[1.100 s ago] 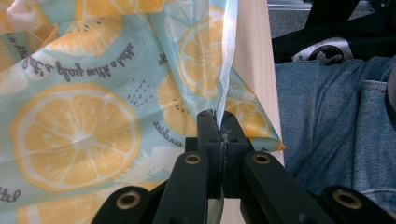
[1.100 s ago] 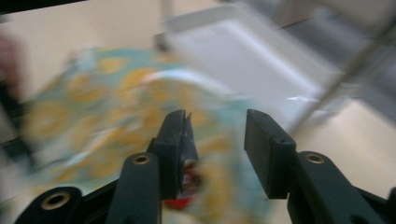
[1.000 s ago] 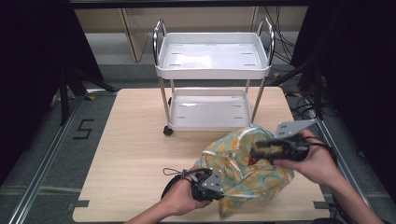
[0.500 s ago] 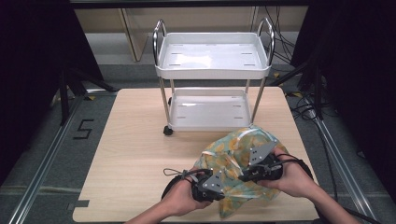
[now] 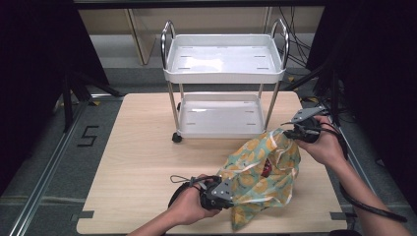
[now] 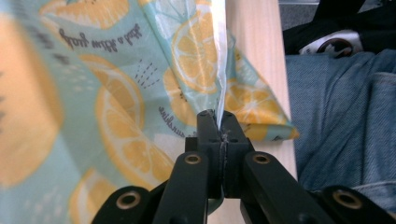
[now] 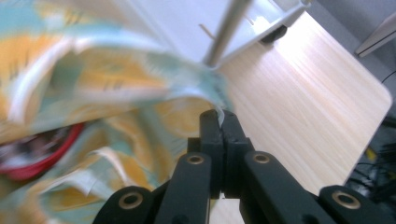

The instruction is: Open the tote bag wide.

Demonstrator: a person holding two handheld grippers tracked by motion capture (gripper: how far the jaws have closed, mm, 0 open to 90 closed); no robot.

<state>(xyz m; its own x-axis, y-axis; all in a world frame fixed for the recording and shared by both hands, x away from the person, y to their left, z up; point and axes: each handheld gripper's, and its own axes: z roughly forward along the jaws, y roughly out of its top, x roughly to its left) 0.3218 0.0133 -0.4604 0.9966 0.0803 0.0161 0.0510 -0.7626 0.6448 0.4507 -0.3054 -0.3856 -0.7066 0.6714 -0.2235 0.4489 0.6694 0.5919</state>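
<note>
A teal plastic bag (image 5: 260, 189) printed with orange slices lies on the wooden table (image 5: 142, 162) at the front right. My left gripper (image 5: 227, 189) is shut on the bag's near left edge; in the left gripper view the jaws (image 6: 218, 114) pinch a thin fold of the bag (image 6: 116, 93). My right gripper (image 5: 290, 132) is shut on the bag's far right edge and holds it lifted. The right gripper view shows its jaws (image 7: 219, 114) clamped on the blurred bag (image 7: 116, 70). A red thing (image 5: 266, 168) lies inside the bag (image 7: 42, 165).
A white two-shelf cart (image 5: 223, 77) with chrome posts stands at the back of the table, its lower shelf (image 5: 219, 115) close behind the bag. Bare wood spreads to the left. The person's lap (image 6: 341, 93) sits past the table's near edge.
The right hand went from the bag's right side to its middle, then back up and right with the bag's edge gripped, stretching the bag. The left hand stayed put.
</note>
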